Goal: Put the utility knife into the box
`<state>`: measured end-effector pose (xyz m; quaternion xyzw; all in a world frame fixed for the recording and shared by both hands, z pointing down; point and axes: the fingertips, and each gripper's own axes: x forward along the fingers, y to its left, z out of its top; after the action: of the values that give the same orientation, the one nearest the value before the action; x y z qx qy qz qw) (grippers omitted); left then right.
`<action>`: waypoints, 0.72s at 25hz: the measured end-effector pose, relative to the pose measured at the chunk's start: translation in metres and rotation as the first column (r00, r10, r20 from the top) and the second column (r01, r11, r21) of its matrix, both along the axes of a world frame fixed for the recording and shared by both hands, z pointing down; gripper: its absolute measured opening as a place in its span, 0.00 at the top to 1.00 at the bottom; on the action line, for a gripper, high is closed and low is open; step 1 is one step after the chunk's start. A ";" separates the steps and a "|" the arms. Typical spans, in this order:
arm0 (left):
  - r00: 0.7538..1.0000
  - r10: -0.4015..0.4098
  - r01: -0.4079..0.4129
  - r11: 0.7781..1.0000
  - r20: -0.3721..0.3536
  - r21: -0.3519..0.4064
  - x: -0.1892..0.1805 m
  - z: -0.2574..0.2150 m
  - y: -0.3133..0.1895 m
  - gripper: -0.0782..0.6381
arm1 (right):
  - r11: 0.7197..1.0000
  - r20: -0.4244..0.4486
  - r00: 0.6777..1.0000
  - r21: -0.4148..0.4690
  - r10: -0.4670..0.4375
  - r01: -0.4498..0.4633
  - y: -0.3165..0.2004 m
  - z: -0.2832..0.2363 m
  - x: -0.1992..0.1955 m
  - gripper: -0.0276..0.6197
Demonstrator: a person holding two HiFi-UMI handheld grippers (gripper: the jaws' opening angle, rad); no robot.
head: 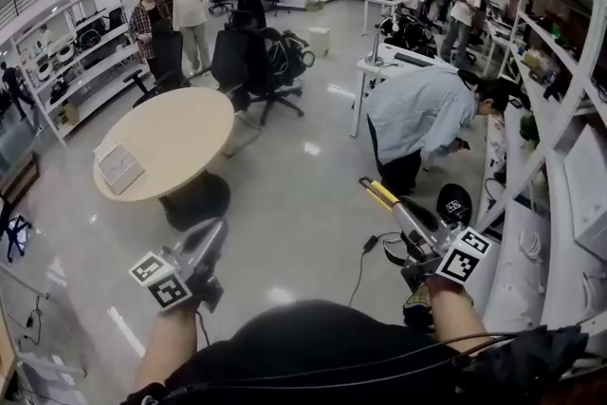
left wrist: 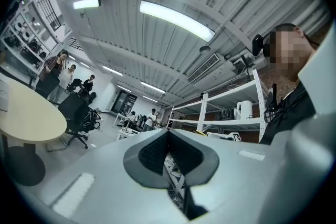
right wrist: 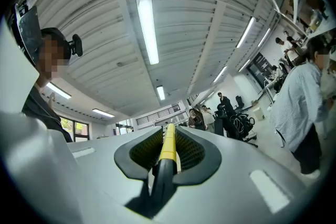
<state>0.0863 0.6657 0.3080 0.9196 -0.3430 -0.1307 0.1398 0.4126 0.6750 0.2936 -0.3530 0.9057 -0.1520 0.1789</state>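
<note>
Two jaw sets: one clenched empty, one grasping.
Left gripper (left wrist: 168, 139) jaws: pressed together, nothing between the pads.
Right gripper (right wrist: 168, 139) jaws: clamped on the utility knife (right wrist: 169, 152), whose yellow-and-black body runs out past the pads.
Both grippers, head view: held above the glossy floor (head: 313, 194), well apart.
Round table (head: 180, 133): ahead and to the left, bearing a flat pale tray (head: 119, 168).
White shelving (head: 560, 109): at the right, with a person in a light-blue shirt (head: 417, 114) bent over beside it.

The right gripper (right wrist: 167, 140) clamps a yellow-and-black utility knife (right wrist: 169, 153) between its ribbed pads (right wrist: 144, 150), under a ribbed ceiling with a long strip light (right wrist: 147, 29); a person in pale blue (right wrist: 296, 107) bends nearby
</note>
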 end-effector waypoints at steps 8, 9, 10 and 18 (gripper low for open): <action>0.999 0.048 -0.049 0.998 -0.011 -0.029 0.074 0.014 -0.013 0.89 | 1.000 -0.009 1.000 -0.002 -0.003 0.003 -0.010 0.008 0.057 0.82; 0.998 0.056 -0.057 0.998 -0.012 -0.036 0.081 0.017 -0.015 0.89 | 1.000 -0.006 1.000 -0.005 -0.001 0.000 -0.013 0.010 0.062 0.82; 0.998 0.064 -0.064 0.997 -0.010 -0.043 0.087 0.018 -0.018 0.89 | 1.000 -0.003 1.000 -0.010 0.001 -0.001 -0.016 0.012 0.066 0.82; 0.995 0.094 -0.096 0.993 -0.020 -0.066 0.087 0.030 -0.062 0.89 | 0.998 -0.004 1.000 -0.052 0.019 -0.019 -0.052 0.029 0.061 0.82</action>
<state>0.1735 0.6037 0.3377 0.9286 -0.3018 -0.1203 0.1794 0.4735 0.6235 0.3230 -0.3664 0.8983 -0.1732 0.1697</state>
